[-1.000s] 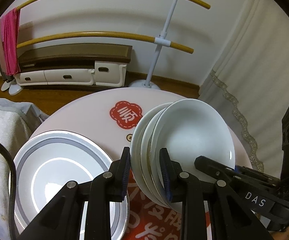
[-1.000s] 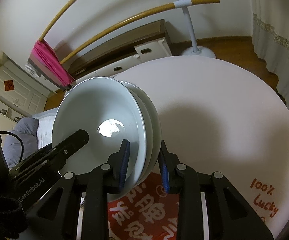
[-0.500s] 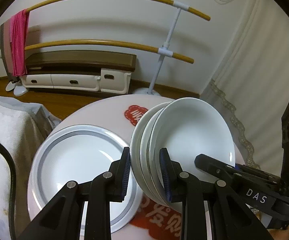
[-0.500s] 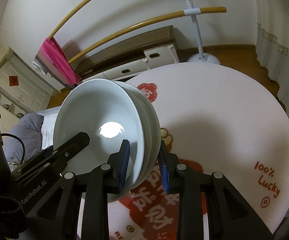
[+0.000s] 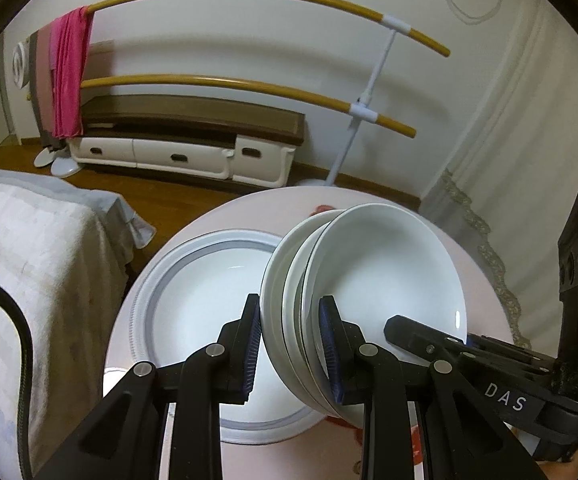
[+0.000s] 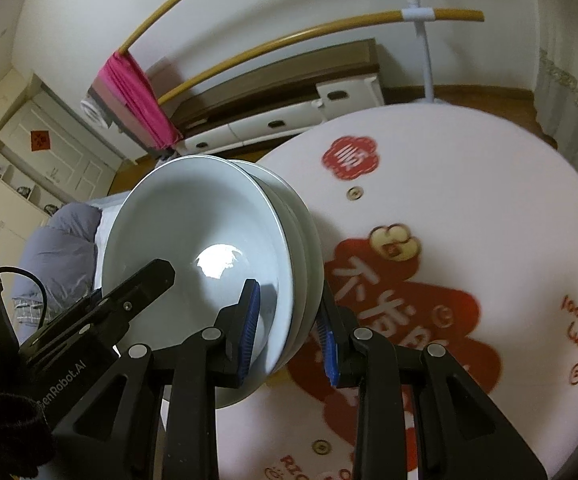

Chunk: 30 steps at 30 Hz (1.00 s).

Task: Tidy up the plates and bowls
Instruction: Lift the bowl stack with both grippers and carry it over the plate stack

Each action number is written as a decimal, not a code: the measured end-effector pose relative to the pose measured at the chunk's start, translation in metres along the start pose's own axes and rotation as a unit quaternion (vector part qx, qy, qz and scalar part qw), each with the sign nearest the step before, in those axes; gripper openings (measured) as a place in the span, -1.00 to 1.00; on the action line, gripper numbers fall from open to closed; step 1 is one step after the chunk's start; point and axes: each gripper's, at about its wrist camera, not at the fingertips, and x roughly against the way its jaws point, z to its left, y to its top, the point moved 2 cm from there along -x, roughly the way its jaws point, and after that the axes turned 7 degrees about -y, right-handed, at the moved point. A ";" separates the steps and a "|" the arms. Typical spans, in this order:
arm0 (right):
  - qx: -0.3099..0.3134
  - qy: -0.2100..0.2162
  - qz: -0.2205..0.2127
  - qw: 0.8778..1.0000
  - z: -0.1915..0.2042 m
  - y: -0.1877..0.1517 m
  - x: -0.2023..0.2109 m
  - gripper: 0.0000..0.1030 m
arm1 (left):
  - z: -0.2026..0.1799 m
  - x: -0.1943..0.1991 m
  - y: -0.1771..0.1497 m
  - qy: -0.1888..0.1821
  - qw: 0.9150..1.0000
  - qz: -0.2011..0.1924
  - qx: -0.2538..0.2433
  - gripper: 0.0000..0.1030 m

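A round white table [image 6: 469, 208] printed with red Chinese characters and "100% Lucky" fills the lower part of both wrist views. Behind it on the wooden floor stand a drying rack [image 5: 363, 110] with yellow rails, a pink towel [image 5: 67, 76] draped over its left end, and a low white drawer cabinet [image 5: 181, 156] with a brown top. A bed under a pale cover [image 5: 29, 280] lies to the left of the table.

On the table's left part sits a large white plate [image 5: 177, 304] with a grey ring inside its rim.

A stack of white bowls [image 5: 385, 280], nested and tilted on edge, is held above the table, overlapping the plate's right side in the left wrist view. The left gripper [image 5: 289, 344] is clamped on the stack's near rim, one blue-padded finger against the outer bowl's underside and the other inside the top bowl. The right gripper [image 6: 289, 328] pinches the same stack's rim from the opposite side, likewise with one finger inside the top bowl and one behind the stack. Each gripper's black body shows in the other's view, reaching into the top bowl.
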 end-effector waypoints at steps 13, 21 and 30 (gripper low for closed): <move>0.008 0.006 0.029 1.000 0.025 -0.010 -0.028 -0.45 | 0.022 0.005 0.002 0.007 1.000 0.009 0.023 -0.53; 0.008 0.006 0.042 0.999 0.029 -0.008 -0.042 -0.45 | 0.023 -0.002 0.008 0.008 0.999 0.015 0.031 -0.53; 0.007 0.000 0.051 0.999 0.029 -0.008 -0.048 -0.45 | 0.030 -0.009 0.012 0.005 0.999 0.022 0.038 -0.53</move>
